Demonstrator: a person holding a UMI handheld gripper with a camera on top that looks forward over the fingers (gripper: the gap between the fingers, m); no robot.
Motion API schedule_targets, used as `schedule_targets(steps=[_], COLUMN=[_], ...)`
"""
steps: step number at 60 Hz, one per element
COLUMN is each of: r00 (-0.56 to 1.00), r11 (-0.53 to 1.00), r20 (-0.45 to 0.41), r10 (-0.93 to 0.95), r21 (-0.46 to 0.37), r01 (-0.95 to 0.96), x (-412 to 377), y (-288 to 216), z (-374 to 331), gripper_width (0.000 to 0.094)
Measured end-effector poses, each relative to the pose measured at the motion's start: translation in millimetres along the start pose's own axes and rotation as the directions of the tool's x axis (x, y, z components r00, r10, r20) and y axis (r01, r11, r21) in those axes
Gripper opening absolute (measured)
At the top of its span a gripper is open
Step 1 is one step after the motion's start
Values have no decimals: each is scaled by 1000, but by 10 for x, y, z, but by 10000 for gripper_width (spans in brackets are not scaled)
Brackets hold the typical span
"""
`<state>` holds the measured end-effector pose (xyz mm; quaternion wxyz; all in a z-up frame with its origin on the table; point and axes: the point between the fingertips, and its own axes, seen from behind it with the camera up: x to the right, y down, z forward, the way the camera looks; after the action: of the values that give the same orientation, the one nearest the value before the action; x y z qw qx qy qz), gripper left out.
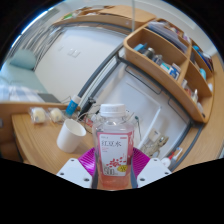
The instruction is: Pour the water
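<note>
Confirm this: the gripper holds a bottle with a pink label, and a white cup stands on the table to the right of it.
Wrong side. The gripper view shows the white cup on the table to the left of the pink-labelled bottle, which sits between the gripper's fingers.

Bottle [114,140] with pink label, red Chinese characters too small to read
</note>
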<state>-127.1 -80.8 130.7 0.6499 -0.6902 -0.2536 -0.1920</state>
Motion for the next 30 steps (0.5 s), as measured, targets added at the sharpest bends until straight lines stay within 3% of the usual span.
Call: schedule_targets(steps=[13, 30], r00=[816, 447], r11=[816, 450], r20=[-26, -57], r10=[-577, -893], r21=[-17, -51], r01=[577, 892], x=[164, 227], y=[-69, -349], z=[508, 884], gripper_width=[459, 461])
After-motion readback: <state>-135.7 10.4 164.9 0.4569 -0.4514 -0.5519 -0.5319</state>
